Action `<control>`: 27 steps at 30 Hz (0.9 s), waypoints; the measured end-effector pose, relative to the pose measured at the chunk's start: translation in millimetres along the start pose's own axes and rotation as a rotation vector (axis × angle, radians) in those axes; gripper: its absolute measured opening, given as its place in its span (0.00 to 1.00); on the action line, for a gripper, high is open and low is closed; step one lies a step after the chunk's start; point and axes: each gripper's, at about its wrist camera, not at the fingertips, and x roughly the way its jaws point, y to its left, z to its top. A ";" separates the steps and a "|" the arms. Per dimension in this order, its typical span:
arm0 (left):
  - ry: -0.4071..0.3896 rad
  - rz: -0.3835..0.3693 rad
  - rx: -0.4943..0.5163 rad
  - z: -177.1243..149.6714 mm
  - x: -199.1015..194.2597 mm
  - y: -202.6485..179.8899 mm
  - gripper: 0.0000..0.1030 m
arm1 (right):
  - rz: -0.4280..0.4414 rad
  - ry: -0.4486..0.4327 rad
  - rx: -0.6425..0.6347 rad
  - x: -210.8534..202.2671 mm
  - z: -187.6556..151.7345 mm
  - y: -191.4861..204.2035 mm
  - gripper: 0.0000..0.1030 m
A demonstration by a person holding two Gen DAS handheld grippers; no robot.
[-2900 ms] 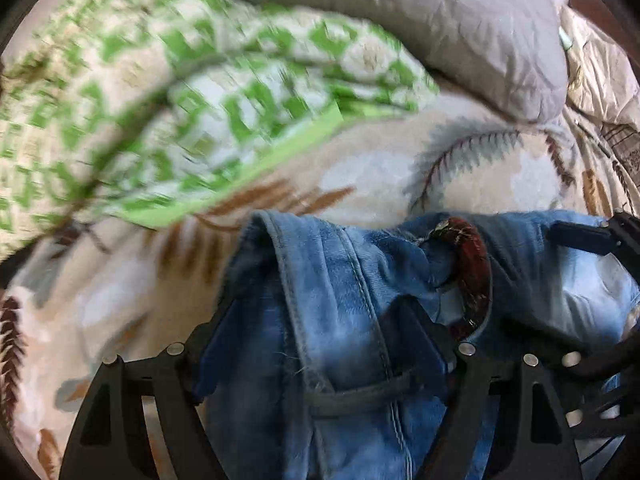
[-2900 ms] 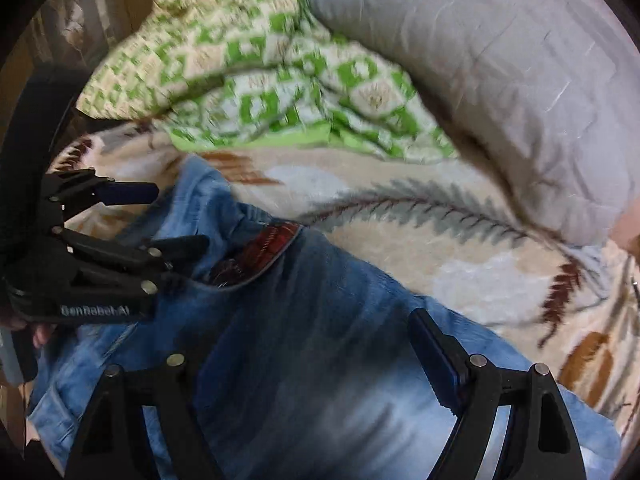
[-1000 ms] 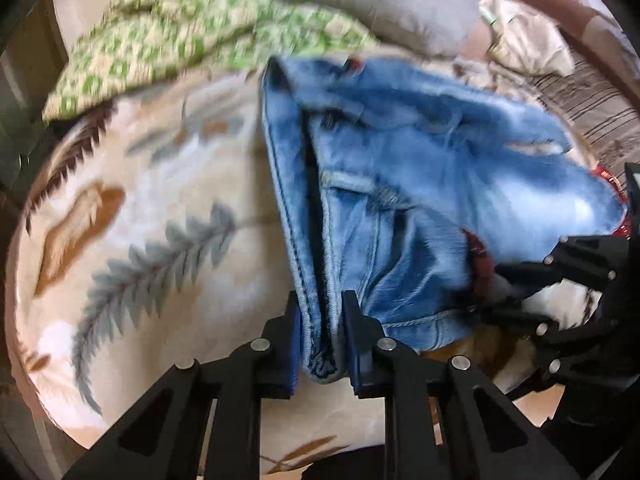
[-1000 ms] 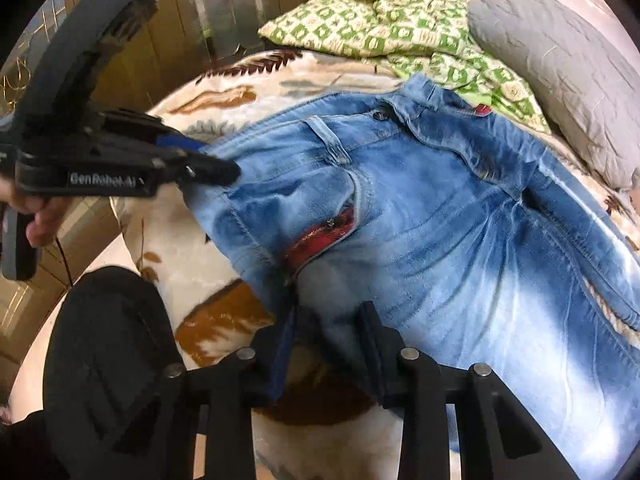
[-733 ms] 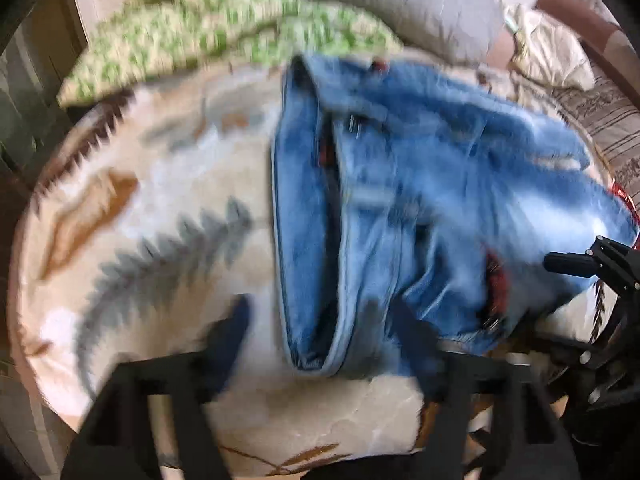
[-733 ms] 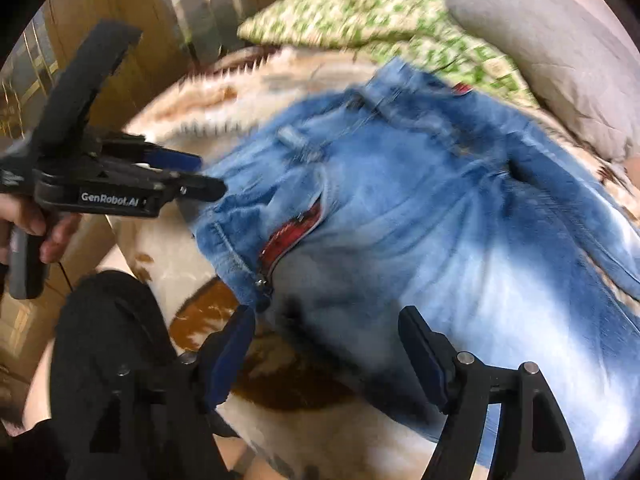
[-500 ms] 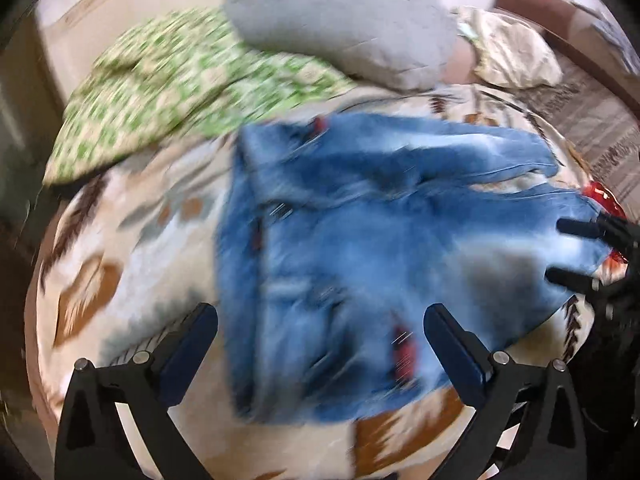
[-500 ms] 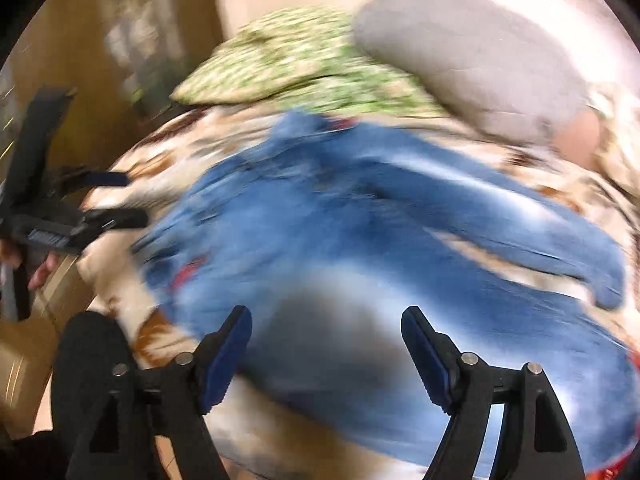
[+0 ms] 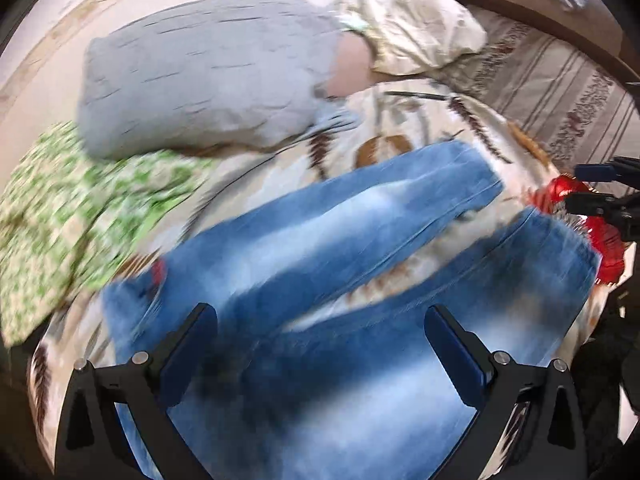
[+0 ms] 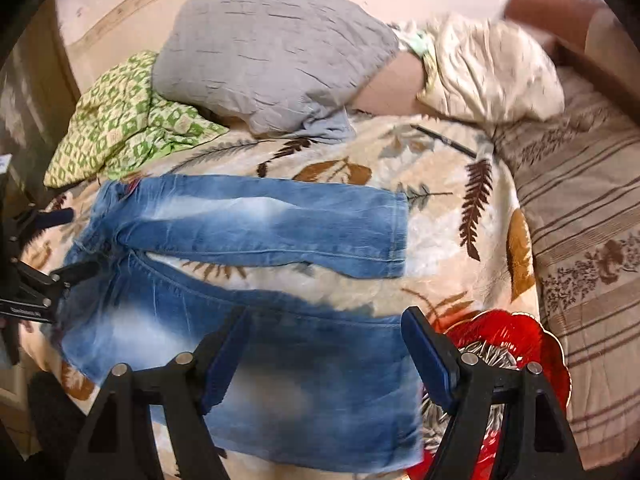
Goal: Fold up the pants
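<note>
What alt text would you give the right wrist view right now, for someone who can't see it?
Blue jeans lie spread flat on a leaf-print blanket, legs apart, with the open right tongs above the nearer leg. A red dish sits by the hem, a grey pillow lies behind, and the left tongs are at the waist end.

Pants (image 10: 256,232) on blanket (image 10: 448,216), before pillow (image 10: 264,60)

Bare blanket (image 10: 452,240) past leg hems – red dish (image 10: 516,340) crowds near-leg hem, grey pillow (image 10: 268,56) blocks far side.
</note>
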 end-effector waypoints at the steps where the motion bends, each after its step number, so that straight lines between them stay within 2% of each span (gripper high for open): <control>1: 0.003 -0.010 0.007 8.9 5.4 -3.3 1.00 | -0.011 0.020 0.009 5.3 6.5 -7.4 0.78; 3: 0.031 -0.021 0.026 31.6 25.9 -4.3 1.00 | -0.023 0.073 0.006 21.6 21.7 -20.4 0.78; 8: 0.076 -0.040 0.072 69.5 79.1 1.7 1.00 | 0.017 0.169 0.062 71.4 56.3 -52.1 0.78; 14: 0.103 -0.082 0.168 104.8 144.3 4.6 1.00 | 0.059 0.206 0.170 132.3 96.5 -89.4 0.78; 16: 0.122 -0.080 0.188 112.2 163.5 4.2 1.00 | 0.109 0.231 0.202 153.2 107.8 -98.7 0.78; 20: 0.170 -0.079 0.184 124.2 204.4 11.0 1.00 | 0.134 0.278 0.216 192.6 121.8 -106.3 0.77; 24: 0.231 -0.131 0.174 123.8 229.1 13.9 0.98 | 0.189 0.325 0.241 222.9 125.8 -108.2 0.75; 25: 0.235 -0.143 0.185 122.7 231.0 11.9 0.81 | 0.203 0.320 0.241 227.0 127.0 -107.5 0.62; 26: 0.248 -0.153 0.199 121.5 233.5 8.2 0.63 | 0.210 0.314 0.237 228.1 127.9 -106.6 0.36; 27: 0.248 -0.156 0.196 122.0 233.7 7.0 0.43 | 0.209 0.307 0.223 228.8 129.3 -104.0 0.28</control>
